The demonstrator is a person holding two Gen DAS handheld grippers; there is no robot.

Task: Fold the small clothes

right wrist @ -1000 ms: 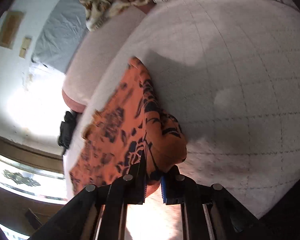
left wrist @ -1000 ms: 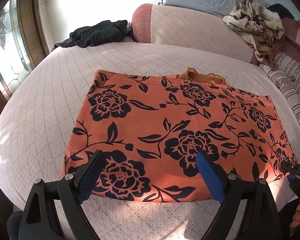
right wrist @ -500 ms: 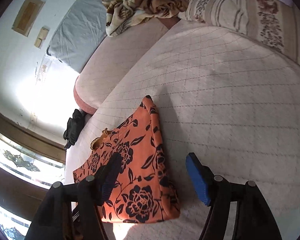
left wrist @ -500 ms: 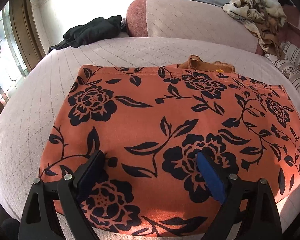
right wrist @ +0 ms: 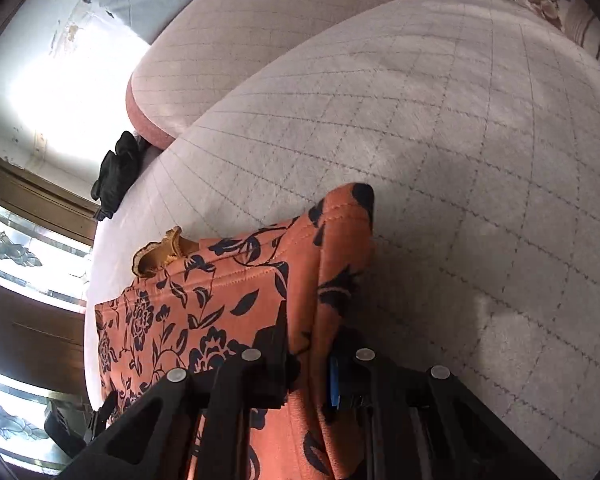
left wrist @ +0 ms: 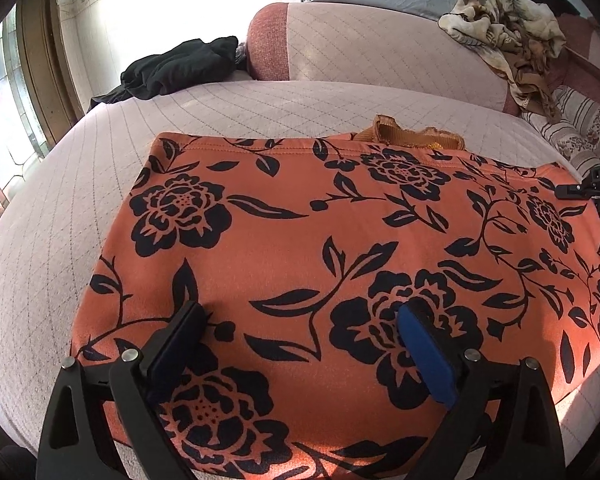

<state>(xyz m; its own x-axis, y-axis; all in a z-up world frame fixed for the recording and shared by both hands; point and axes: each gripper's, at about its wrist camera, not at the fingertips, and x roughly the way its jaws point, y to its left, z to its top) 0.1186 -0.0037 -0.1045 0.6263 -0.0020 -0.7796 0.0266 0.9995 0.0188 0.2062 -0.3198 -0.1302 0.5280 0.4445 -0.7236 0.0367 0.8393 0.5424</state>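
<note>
Orange knit fabric with a black flower print makes up the garment [left wrist: 332, 264], which lies spread nearly flat on the quilted pale-pink bed cover [left wrist: 240, 112]. A tan ribbed piece [left wrist: 412, 136] peeks out from under its far hem. In the left wrist view the left hand-held gripper [left wrist: 300, 356] hovers over the near edge with its jaws spread wide, nothing between them, and the pads are not seen pressing on the cloth.

The right hand-held gripper [right wrist: 308, 360] sits at the garment's right side. Its jaws have just been closing, and in the right wrist view they are pinched onto a raised fold of the orange fabric, with the far right corner [right wrist: 352, 204] lifted off the bed in front of them.

The cloth looks light, soft and limp, with a little stretch. It will likely sag and drape from any one pinch point, and a loose pinch could let the smooth knit slide out. Corners and stitched hems seem the best places to take hold, since the doubled seam gives the pads more to bite on. The left side would probably want a matching hold at the near left corner [left wrist: 100, 344], so the fold carries over evenly and does not bunch.

A black garment [left wrist: 180, 68] lies well apart at the bed's far side, and a crumpled patterned cloth [left wrist: 508, 40] rests on the padded headboard [left wrist: 380, 48].
</note>
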